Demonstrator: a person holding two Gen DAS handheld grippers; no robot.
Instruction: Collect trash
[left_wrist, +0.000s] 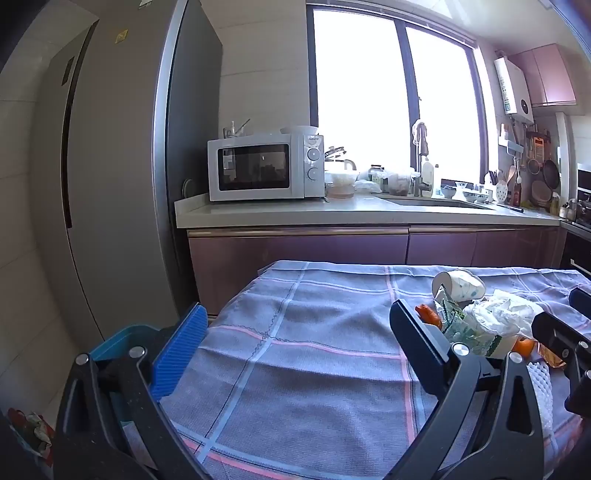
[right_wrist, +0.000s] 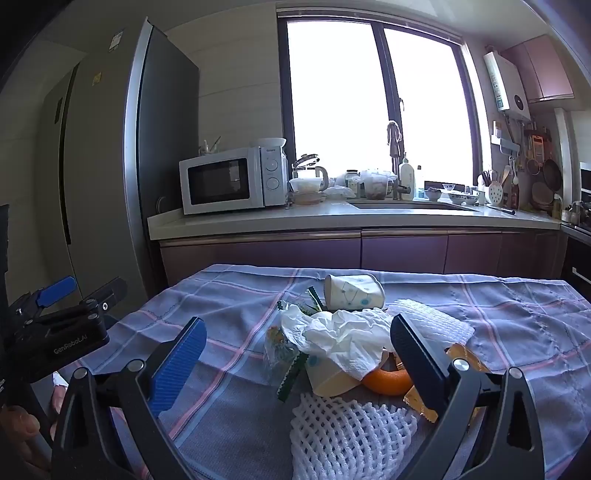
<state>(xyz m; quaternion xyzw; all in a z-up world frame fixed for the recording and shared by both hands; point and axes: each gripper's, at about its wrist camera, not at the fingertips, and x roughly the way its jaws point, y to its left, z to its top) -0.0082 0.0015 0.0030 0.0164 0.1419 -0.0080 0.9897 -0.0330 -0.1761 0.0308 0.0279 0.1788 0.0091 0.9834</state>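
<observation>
A pile of trash lies on the checked tablecloth (right_wrist: 229, 398): a tipped paper cup (right_wrist: 352, 291), crumpled white tissue (right_wrist: 343, 338), a green-edged wrapper (right_wrist: 286, 354), orange peel (right_wrist: 388, 380), white foam fruit nets (right_wrist: 347, 435) and a yellow wrapper (right_wrist: 467, 360). My right gripper (right_wrist: 299, 362) is open and empty, its jaws standing either side of the pile's near part. My left gripper (left_wrist: 295, 350) is open and empty over bare cloth left of the pile (left_wrist: 480, 317). A teal bin (left_wrist: 118, 343) shows behind its left finger.
Behind the table runs a kitchen counter (right_wrist: 332, 216) with a microwave (right_wrist: 232, 181), sink and jars. A tall fridge (left_wrist: 110, 166) stands at the left. Some debris (left_wrist: 29, 428) lies on the floor at the lower left.
</observation>
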